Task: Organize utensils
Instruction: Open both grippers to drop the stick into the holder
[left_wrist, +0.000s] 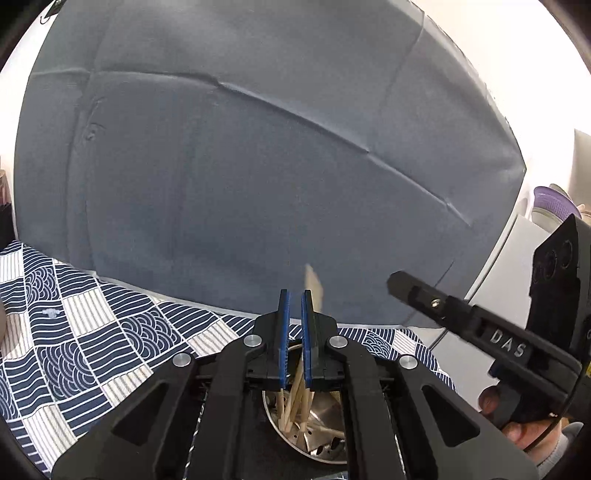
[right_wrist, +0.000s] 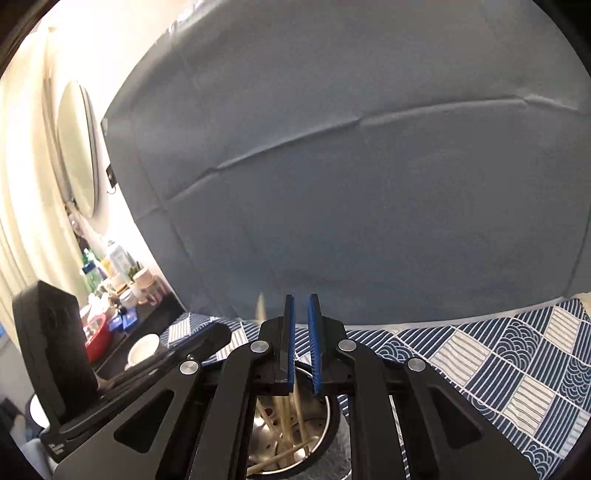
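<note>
A round steel utensil holder (left_wrist: 325, 448) stands on the patterned cloth just below both grippers, with several wooden chopsticks (left_wrist: 293, 400) leaning inside. It also shows in the right wrist view (right_wrist: 325, 432), with chopsticks (right_wrist: 284, 417) in it. My left gripper (left_wrist: 295, 295) hangs over the holder, its blue pads a narrow gap apart; a wooden chopstick (left_wrist: 314, 282) rises behind the right pad, and I cannot tell whether it is pinched. My right gripper (right_wrist: 301, 299) is also above the holder, pads slightly apart with nothing between them. A blurred chopstick tip (right_wrist: 261, 304) shows left of it.
A blue-and-white patterned cloth (left_wrist: 92, 332) covers the table. A large grey cushion back (left_wrist: 258, 166) fills the view ahead. The right gripper's body (left_wrist: 517, 347) is at the right in the left view. A side shelf with bottles, a red bowl (right_wrist: 98, 334) and a white bowl (right_wrist: 142, 349) stands at the left.
</note>
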